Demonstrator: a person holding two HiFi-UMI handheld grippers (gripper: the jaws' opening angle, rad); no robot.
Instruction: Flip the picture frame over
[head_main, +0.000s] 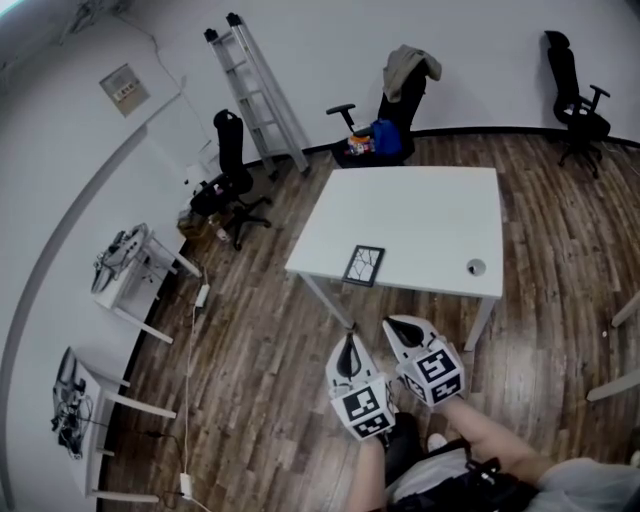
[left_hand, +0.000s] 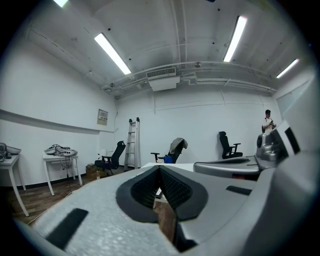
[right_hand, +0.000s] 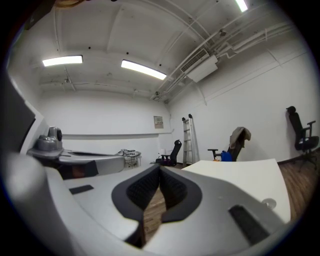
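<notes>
Closest to me are the two tools, side by side low in the head view, over the wooden floor (head_main: 270, 340) and short of the table's near edge. My left gripper (head_main: 349, 342) has its jaws fully together. In its own view the ribbed black pads (left_hand: 172, 187) meet at the tip (left_hand: 160, 169), and only floor and a bit of table show through the slit below them. It holds nothing and touches nothing. Just to its right, my right gripper (head_main: 392, 326) is in the same state. In its own view the pads (right_hand: 172, 190) are pressed closed at the tip (right_hand: 160, 172), with bare floorboards behind, so it is empty too. Each tool shows at the edge of the other's view, and both point roughly level towards the table.

The picture frame (head_main: 363, 265) lies flat on the white table (head_main: 420, 205), close to the near edge and towards its left corner. It has a dark border and a pale panel crossed by thin dark lines. It sits ahead of both tools, a little nearer the left one's line, and is well apart from either tip. Further right along the same edge is a small round object (head_main: 476, 267), which I also see at the lower right of the right gripper view (right_hand: 268, 203). I cannot tell what it is.
</notes>
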